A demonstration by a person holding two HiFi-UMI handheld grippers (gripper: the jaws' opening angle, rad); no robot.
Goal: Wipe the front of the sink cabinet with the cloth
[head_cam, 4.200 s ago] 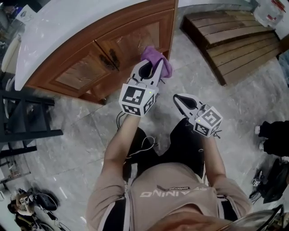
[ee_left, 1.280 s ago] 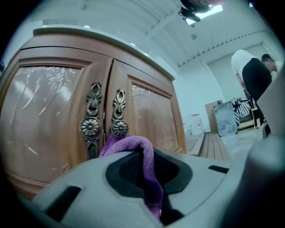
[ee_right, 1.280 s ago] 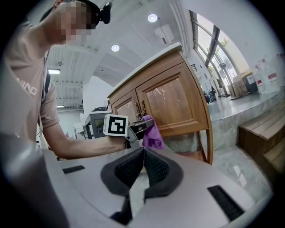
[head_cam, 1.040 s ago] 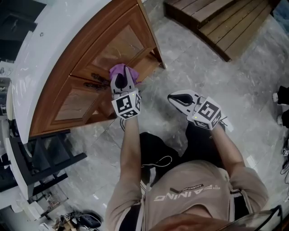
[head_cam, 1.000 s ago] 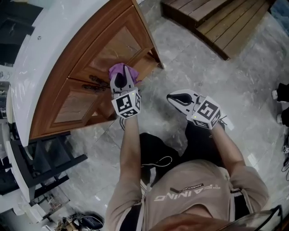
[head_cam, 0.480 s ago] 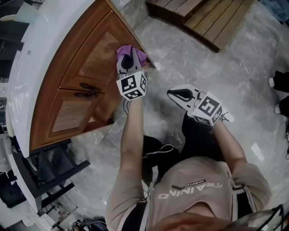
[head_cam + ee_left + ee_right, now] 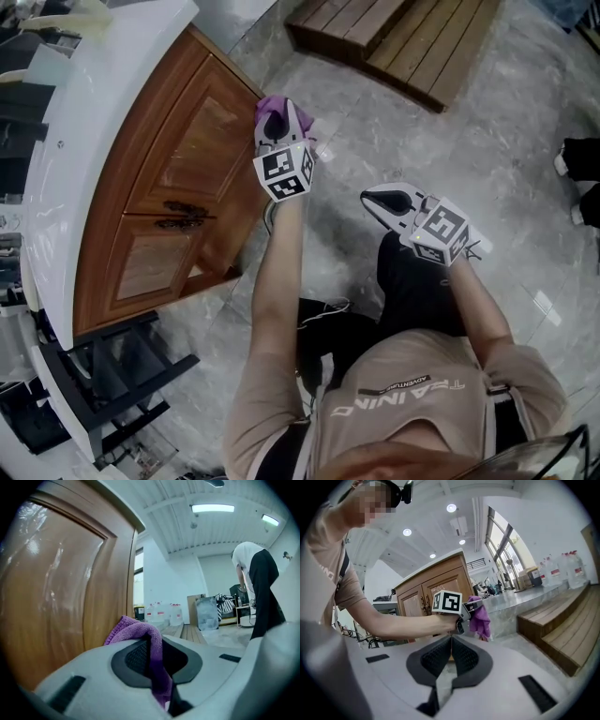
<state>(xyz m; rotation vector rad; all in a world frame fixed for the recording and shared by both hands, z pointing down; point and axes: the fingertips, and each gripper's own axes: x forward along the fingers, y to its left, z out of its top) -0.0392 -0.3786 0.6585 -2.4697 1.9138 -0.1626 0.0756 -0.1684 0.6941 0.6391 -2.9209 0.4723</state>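
Note:
The sink cabinet (image 7: pixel 178 187) is brown wood with two doors and dark handles (image 7: pixel 183 214) under a white countertop (image 7: pixel 94 112). My left gripper (image 7: pixel 275 120) is shut on a purple cloth (image 7: pixel 272 101) and holds it against the cabinet's right-hand edge. In the left gripper view the cloth (image 7: pixel 140 631) bulges out between the jaws, beside the door panel (image 7: pixel 56 597). My right gripper (image 7: pixel 367 197) hangs over the floor to the right, shut and empty. The right gripper view shows its own closed jaws, the left gripper's marker cube (image 7: pixel 446 603) and the cloth (image 7: pixel 480 616).
Wooden steps (image 7: pixel 403 37) lie on the marble floor (image 7: pixel 487 122) beyond the cabinet. A dark rack (image 7: pixel 112 375) stands at the cabinet's other end. A person's shoes (image 7: pixel 581 173) show at the right edge. Another person (image 7: pixel 258 588) stands far off.
My left gripper has slid the cloth along the cabinet front, from near the door handles to the right-hand edge. The right gripper has stayed shut beside it.

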